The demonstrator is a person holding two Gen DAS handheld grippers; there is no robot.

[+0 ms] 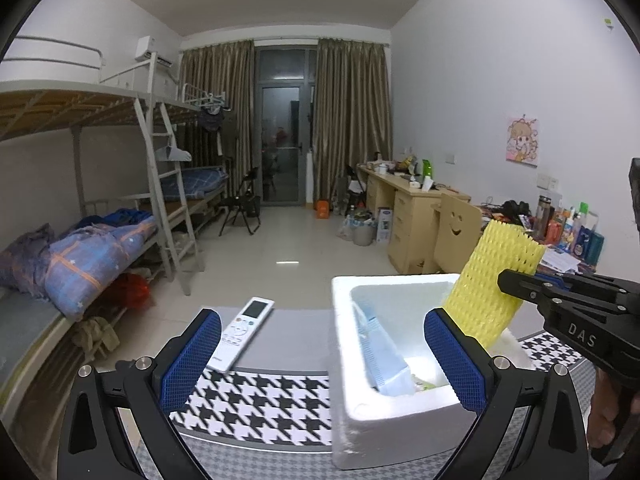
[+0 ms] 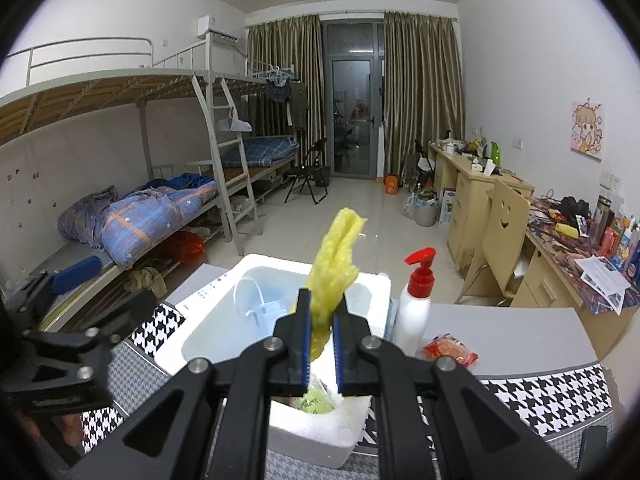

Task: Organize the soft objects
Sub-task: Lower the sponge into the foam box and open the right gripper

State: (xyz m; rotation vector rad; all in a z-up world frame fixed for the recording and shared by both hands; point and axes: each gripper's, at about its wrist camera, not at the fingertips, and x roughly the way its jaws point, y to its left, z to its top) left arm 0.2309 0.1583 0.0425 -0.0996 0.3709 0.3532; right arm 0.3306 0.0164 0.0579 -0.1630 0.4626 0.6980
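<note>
A white foam box (image 1: 400, 412) stands on the houndstooth-covered table (image 1: 260, 400); it also shows in the right wrist view (image 2: 320, 432). My right gripper (image 2: 321, 312) is shut on a yellow foam net sleeve (image 2: 334, 264) and holds it upright over the box; the sleeve (image 1: 496, 284) and that gripper (image 1: 512, 284) show from the side in the left wrist view. My left gripper (image 1: 320, 356) is open and empty in front of the box's left wall. A light blue face mask (image 1: 380, 352) lies inside the box.
A white remote control (image 1: 244, 332) lies on the table left of the box. A white pump bottle with a red top (image 2: 416, 304) and a red snack packet (image 2: 450, 350) sit right of the box. Bunk beds stand left, desks right.
</note>
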